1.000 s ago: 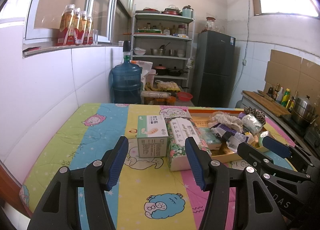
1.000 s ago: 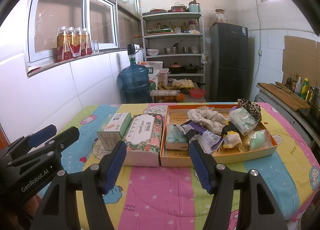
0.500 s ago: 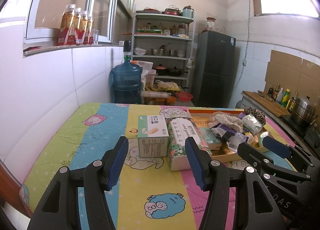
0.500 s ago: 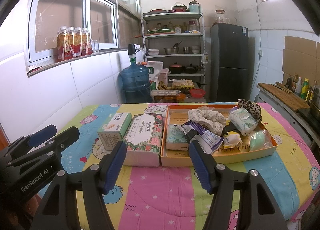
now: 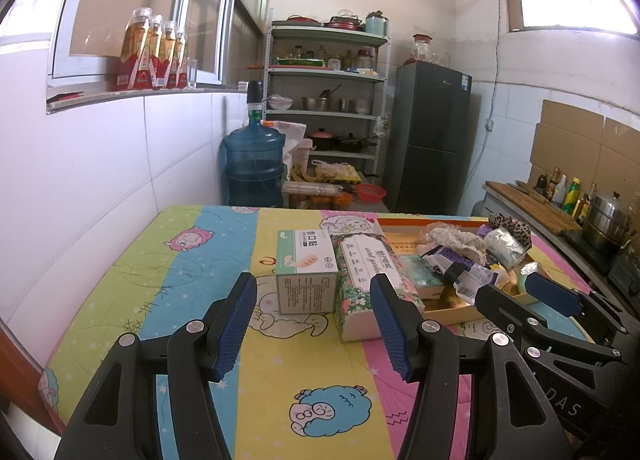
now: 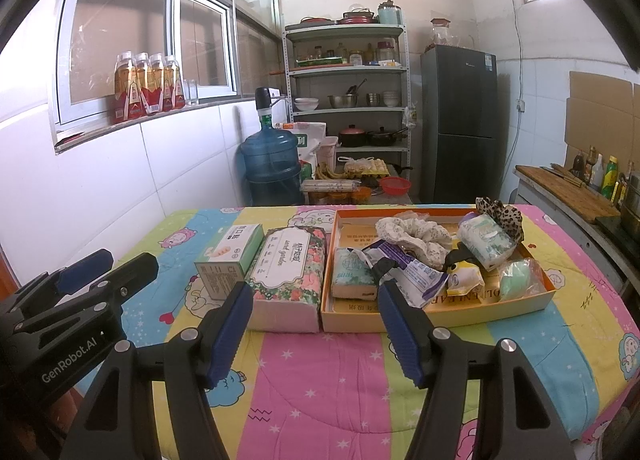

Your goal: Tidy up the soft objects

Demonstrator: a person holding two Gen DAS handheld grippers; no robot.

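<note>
Nothing has moved since the earlier frames: both grippers hang where they were, low over the striped cartoon bedsheet (image 6: pixel 340 372). Jaws of the left gripper (image 5: pixel 312 324) stand released and hold nothing; just ahead between them sits the green-and-white box (image 5: pixel 306 272), with the floral tissue pack (image 5: pixel 370 272) touching its right side, ahead of the right jaw. Jaws of the right gripper (image 6: pixel 316 324) are likewise spread wide and hold nothing; the floral tissue pack lies ahead of its left jaw, and the orange cardboard tray (image 6: pixel 496 310) ahead of its right jaw. Inside the tray lie a small tissue packet (image 6: pixel 354 274), a cream lace scrunchie (image 6: pixel 416 234), a leopard-print scrunchie (image 6: pixel 502 213) and a pale green pouch (image 6: pixel 518 280). Beyond stand a blue water jug (image 6: pixel 272 163) and metal shelves (image 6: pixel 348 71).
</note>
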